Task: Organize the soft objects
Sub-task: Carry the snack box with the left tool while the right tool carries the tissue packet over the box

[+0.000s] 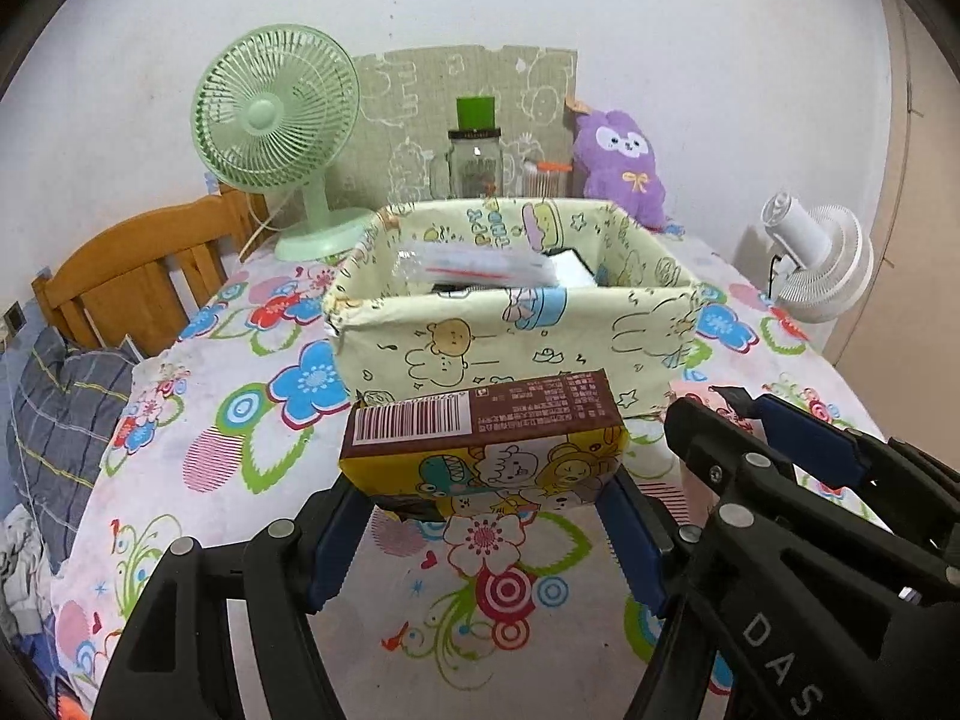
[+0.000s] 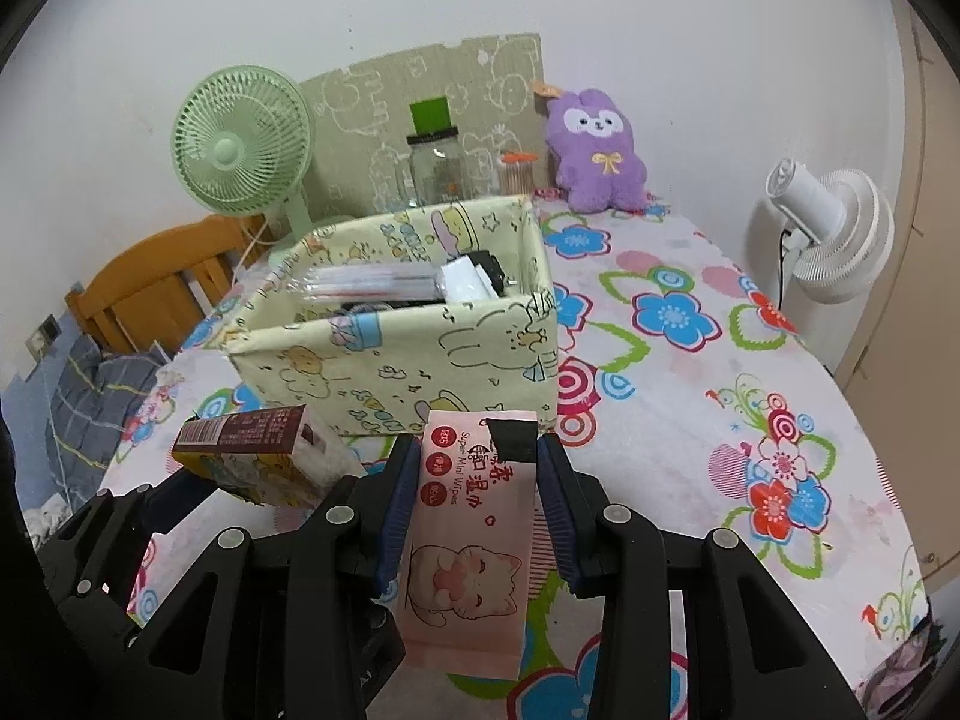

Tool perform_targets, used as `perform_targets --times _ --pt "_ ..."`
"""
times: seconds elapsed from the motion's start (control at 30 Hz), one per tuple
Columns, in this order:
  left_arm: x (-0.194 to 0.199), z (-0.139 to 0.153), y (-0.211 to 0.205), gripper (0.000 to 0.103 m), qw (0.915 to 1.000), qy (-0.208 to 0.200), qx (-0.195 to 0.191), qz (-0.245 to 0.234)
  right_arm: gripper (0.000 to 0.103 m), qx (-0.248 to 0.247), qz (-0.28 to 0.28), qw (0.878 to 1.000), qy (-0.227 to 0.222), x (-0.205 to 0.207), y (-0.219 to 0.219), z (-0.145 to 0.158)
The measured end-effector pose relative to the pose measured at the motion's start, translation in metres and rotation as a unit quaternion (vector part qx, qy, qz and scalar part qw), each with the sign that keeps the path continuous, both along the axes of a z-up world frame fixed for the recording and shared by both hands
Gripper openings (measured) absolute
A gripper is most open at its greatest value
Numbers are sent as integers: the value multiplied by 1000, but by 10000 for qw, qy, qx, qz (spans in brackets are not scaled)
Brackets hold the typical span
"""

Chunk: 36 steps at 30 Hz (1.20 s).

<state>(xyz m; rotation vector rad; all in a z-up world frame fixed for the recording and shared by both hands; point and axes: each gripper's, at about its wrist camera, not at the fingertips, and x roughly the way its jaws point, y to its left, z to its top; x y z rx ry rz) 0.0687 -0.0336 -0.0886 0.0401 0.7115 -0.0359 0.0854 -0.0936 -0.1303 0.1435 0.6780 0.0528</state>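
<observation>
My left gripper (image 1: 486, 501) is shut on a yellow-and-brown tissue pack (image 1: 480, 444) with cartoon animals and a barcode, held above the table just in front of the cream cartoon-print fabric box (image 1: 510, 354). My right gripper (image 2: 477, 480) is shut on a pink wet-wipes pack (image 2: 471, 534) with a cat drawing, held in front of the same box (image 2: 408, 360). The box holds a clear plastic packet (image 2: 372, 282) and white and black items. The tissue pack (image 2: 258, 450) shows at the left of the right wrist view. The right gripper's fingers (image 1: 804, 438) show at the right of the left wrist view.
A floral tablecloth (image 2: 690, 390) covers the table. At the back stand a green fan (image 1: 276, 120), a glass jar (image 1: 474, 162) with a green block on it, and a purple plush (image 2: 600, 150). A white fan (image 2: 828, 234) stands right; a wooden chair (image 1: 132, 276) left.
</observation>
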Motion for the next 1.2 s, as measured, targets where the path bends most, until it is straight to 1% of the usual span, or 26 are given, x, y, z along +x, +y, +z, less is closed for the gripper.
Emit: perform_targets --times 0.53,0.8,1.2 --pt "-36 38 -2 75 9989 -465 -52 51 43 -49 61 9987 -507 -40 -1 41" --pt "-45 55 -2 75 9978 -654 -50 97 43 -78 119 9976 -684 -49 -1 59" --pt "-46 79 -1 75 9956 -929 -70 84 43 -125 124 9953 -950 -53 1 86"
